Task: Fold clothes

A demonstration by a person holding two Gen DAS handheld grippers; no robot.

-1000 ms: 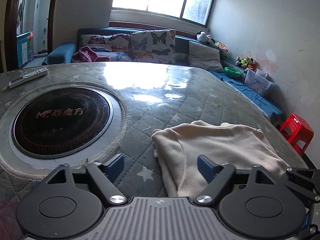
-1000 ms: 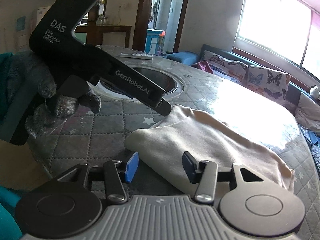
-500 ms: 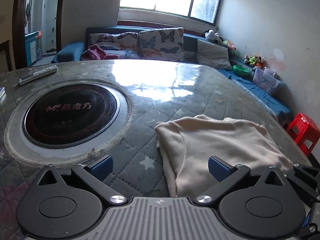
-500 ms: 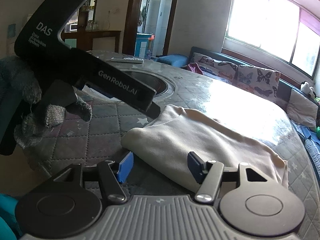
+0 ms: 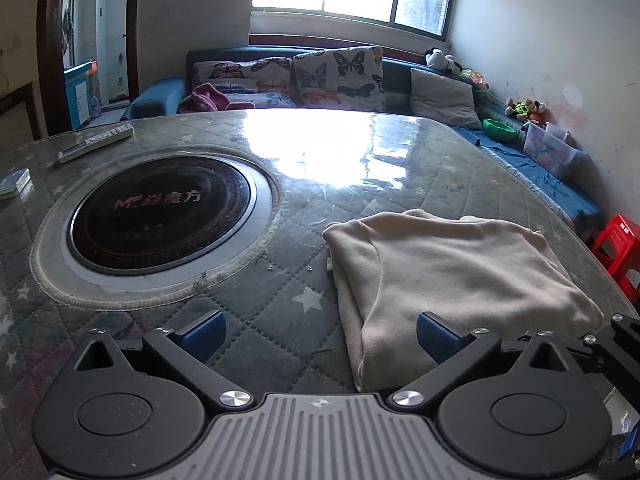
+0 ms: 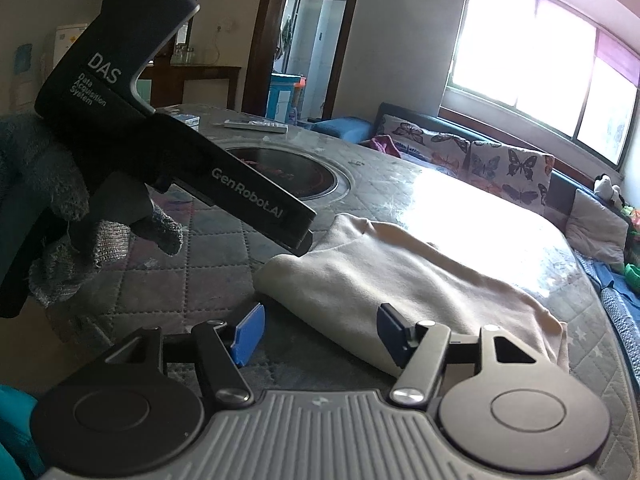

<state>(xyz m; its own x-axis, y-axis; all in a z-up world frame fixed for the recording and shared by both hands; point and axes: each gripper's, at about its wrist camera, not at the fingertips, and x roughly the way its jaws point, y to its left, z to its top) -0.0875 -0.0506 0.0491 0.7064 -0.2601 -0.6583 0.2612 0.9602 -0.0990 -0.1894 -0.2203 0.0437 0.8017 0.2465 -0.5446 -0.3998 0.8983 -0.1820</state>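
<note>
A quilted, star-patterned worktop (image 5: 304, 300) fills the left wrist view, glossy with window glare at 12 o'clock. Set into it at 9 o'clock is a round black cooktop (image 5: 164, 216) ringed in pale trim. A white remote (image 5: 96, 142) lies at 10 o'clock, with a small greenish packet (image 5: 14, 182) near it at the edge. Beyond the worktop stands a blue sofa (image 5: 160, 98) with butterfly cushions (image 5: 336, 74) and a grey pillow (image 5: 444, 98). A red plastic stool (image 5: 618, 250) sits at 3 o'clock.
</note>
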